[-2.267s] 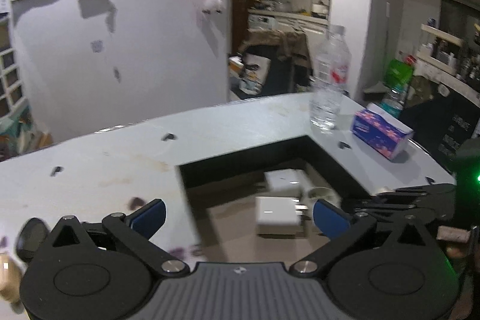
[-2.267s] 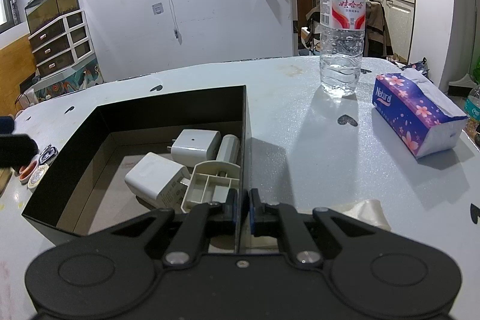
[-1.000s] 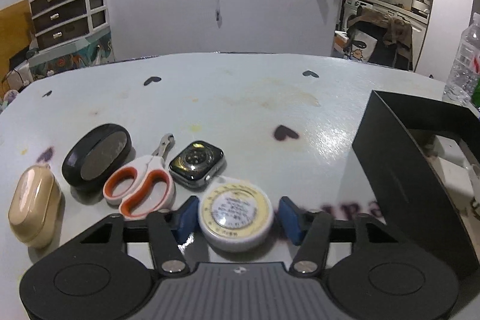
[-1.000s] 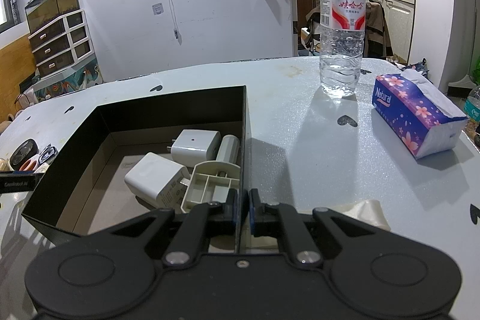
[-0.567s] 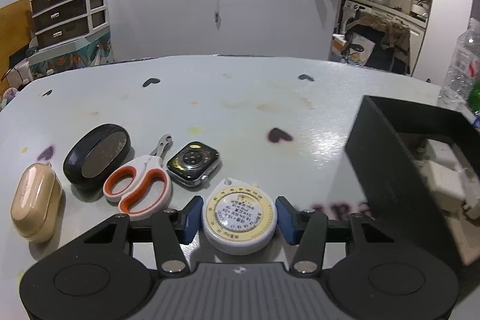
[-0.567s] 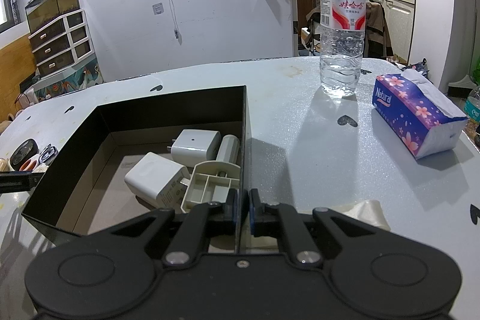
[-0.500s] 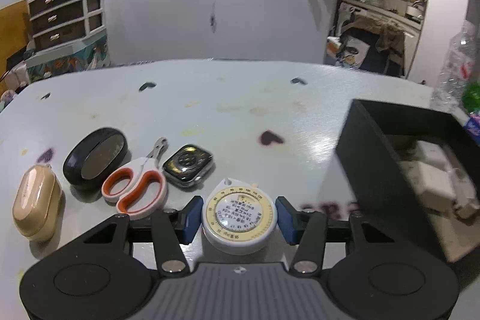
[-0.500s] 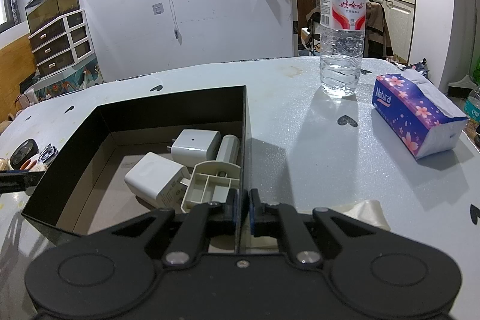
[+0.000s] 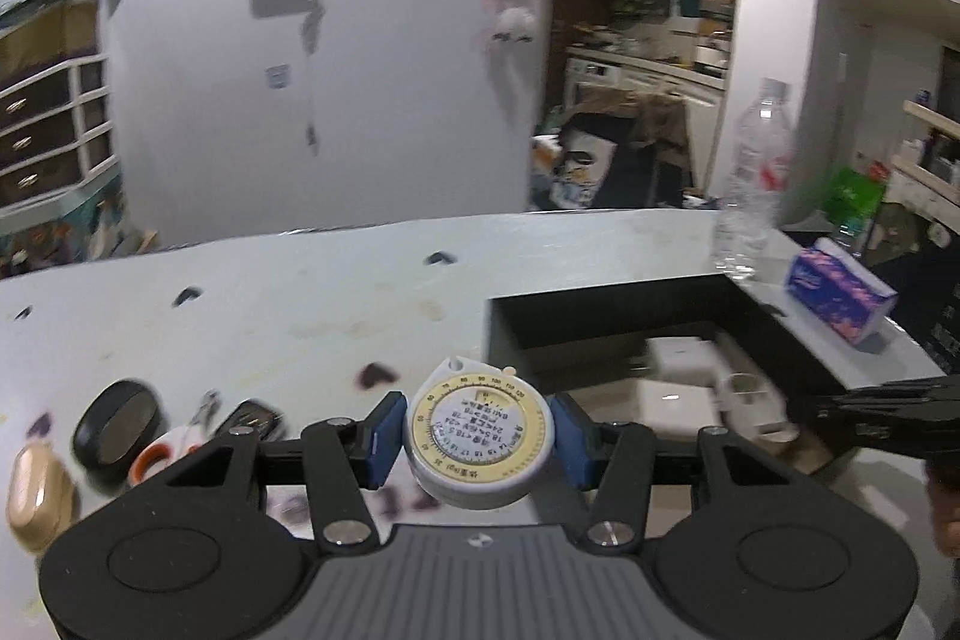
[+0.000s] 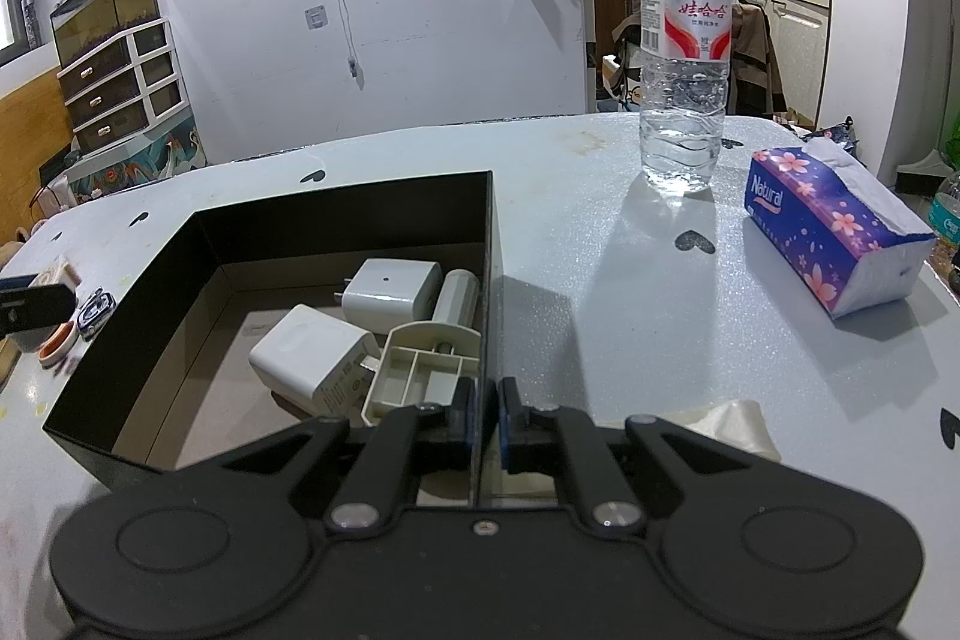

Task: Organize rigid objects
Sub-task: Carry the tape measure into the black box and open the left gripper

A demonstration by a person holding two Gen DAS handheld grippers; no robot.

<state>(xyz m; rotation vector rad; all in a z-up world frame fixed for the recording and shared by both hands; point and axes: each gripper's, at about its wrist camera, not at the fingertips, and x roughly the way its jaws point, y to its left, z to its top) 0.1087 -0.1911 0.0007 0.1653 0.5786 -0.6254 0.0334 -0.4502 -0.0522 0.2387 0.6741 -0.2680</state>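
My left gripper [image 9: 477, 430] is shut on a round white tape measure [image 9: 478, 445] with a yellow dial ring, held off the table just left of the black open box [image 9: 612, 307]. On the table to its left lie a black oval case [image 9: 117, 430], orange-handled scissors [image 9: 159, 460], a watch [image 9: 249, 418] and a beige case [image 9: 39, 496]. My right gripper [image 10: 485, 415] is shut on the box's [image 10: 342, 220] thin right wall. Inside lie two white chargers [image 10: 390, 289] [image 10: 312, 358] and a beige compartment piece [image 10: 420, 370].
A water bottle [image 10: 684, 70] stands beyond the box on the right, with a purple tissue pack [image 10: 834, 226] further right. A crumpled pale scrap [image 10: 732, 424] lies by my right gripper. The pale tabletop [image 10: 600, 280] has dark heart marks.
My left gripper has risen off the table with the tape measure and swung right, bringing the box interior into view. The right gripper and the box have not moved.
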